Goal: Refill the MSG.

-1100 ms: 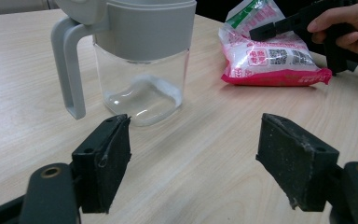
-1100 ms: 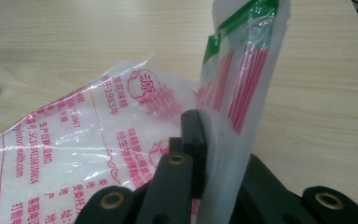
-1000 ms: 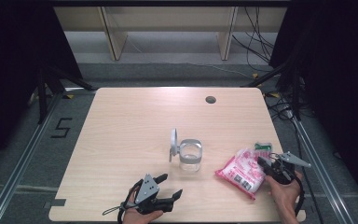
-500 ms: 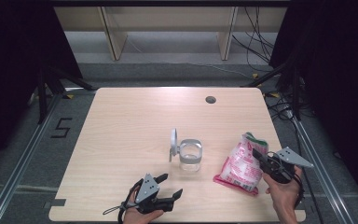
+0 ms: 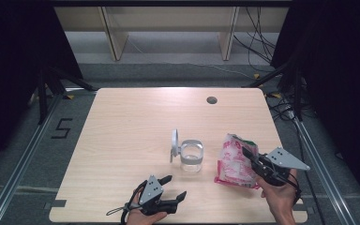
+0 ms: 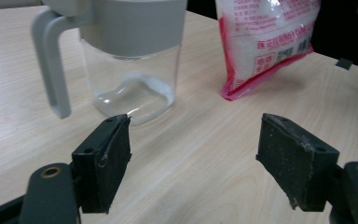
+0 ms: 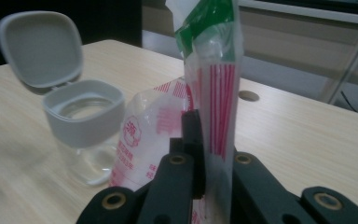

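Wooden bench [image 5: 131,126] under everything, pale and mostly bare. At the near left edge: left gripper [image 5: 174,187] low by the bench, fingers [image 6: 103,158] spread wide, nothing between them, aimed toward the jar. Just ahead, near the middle: clear jar [image 5: 191,156] with grey collar, upright, hinged lid [image 5: 174,144] flipped up and open; only a thin white residue visible at the bottom, otherwise looking empty. Right of the jar, close but apart: red-and-white bag [image 5: 236,161], raised on end, lower corner at or barely off the bench. Farthest right: right gripper [image 5: 254,161], fingers [image 7: 192,135] clenched on the bag's side edge, green-printed top standing upward. Progress, as a judgement: lid open, bag picked up and gripped, so preparation seemingly done. Left to do: bringing the bag over the jar mouth, tipping it, filling, then shutting the lid. Whether the bag's top is already cut open: cannot tell.
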A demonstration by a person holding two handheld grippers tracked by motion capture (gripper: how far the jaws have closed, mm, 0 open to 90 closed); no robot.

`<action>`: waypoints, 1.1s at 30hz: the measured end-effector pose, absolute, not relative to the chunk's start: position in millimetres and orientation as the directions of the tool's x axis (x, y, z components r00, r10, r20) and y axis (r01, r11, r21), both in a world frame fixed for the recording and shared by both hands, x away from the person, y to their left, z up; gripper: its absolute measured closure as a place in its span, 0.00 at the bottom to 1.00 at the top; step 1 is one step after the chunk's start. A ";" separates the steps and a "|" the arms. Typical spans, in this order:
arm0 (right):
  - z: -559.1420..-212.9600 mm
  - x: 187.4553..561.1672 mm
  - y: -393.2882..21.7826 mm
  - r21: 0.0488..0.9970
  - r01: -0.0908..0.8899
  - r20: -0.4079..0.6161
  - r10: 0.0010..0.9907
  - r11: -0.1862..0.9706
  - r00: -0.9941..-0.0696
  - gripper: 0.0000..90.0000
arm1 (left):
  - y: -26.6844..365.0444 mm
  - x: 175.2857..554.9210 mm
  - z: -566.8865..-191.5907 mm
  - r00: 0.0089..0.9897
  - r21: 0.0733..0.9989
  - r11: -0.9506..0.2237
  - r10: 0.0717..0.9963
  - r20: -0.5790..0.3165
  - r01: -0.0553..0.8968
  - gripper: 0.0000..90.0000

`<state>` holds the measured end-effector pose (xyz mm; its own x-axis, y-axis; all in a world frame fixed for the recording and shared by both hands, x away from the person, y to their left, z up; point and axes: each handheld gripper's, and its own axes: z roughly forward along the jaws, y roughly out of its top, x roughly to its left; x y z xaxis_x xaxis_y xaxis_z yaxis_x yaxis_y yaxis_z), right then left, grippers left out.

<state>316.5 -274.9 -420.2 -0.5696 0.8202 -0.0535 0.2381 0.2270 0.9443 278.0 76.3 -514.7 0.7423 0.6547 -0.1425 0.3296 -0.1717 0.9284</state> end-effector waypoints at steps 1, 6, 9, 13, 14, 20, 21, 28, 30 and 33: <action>-417.7 315.1 -271.5 0.945 0.242 -0.049 0.823 0.222 -0.565 1.00 | 73.9 279.8 -515.3 0.752 0.931 -0.170 0.644 -0.142 0.321 0.27; -410.7 318.4 -261.2 0.938 0.224 -0.084 0.801 0.264 -0.593 1.00 | 67.6 286.0 -511.4 0.763 0.929 -0.196 0.635 -0.124 0.314 0.28; -408.3 319.0 -258.6 0.938 0.231 -0.073 0.802 0.257 -0.593 1.00 | 59.5 291.0 -509.8 0.768 0.929 -0.203 0.629 -0.119 0.309 0.29; -399.5 322.0 -255.0 0.929 0.231 -0.091 0.785 0.288 -0.613 1.00 | 45.9 297.1 -509.9 0.793 0.925 -0.228 0.599 -0.115 0.306 0.29; -395.6 323.4 -253.0 0.927 0.208 -0.121 0.771 0.314 -0.625 1.00 | 42.4 300.0 -510.9 0.799 0.924 -0.232 0.591 -0.115 0.305 0.30; -375.5 324.0 -245.5 0.927 0.164 -0.164 0.760 0.337 -0.629 1.00 | 18.9 309.3 -511.7 0.810 0.916 -0.271 0.579 -0.091 0.296 0.31; -371.8 322.8 -245.0 0.929 0.165 -0.156 0.756 0.331 -0.636 1.00 | 15.4 309.6 -511.4 0.813 0.917 -0.273 0.577 -0.086 0.290 0.31; -347.0 312.8 -238.4 0.941 0.109 -0.174 0.736 0.319 -0.654 1.00 | -14.0 311.0 -511.2 0.803 0.926 -0.272 0.594 -0.053 0.263 0.34; -344.1 309.3 -235.2 0.943 0.103 -0.171 0.728 0.315 -0.664 1.00 | -15.2 312.4 -509.5 0.804 0.924 -0.286 0.594 -0.036 0.253 0.36; -343.5 305.7 -231.7 0.943 0.089 -0.177 0.711 0.319 -0.681 1.00 | -18.2 313.4 -507.2 0.804 0.931 -0.274 0.594 -0.034 0.242 0.40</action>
<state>305.7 -231.7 -343.5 -0.6811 0.7106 -0.1766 0.0886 0.3194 0.9435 313.4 -18.2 -507.2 0.8037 0.5940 -0.0338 0.2419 -0.2743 0.9307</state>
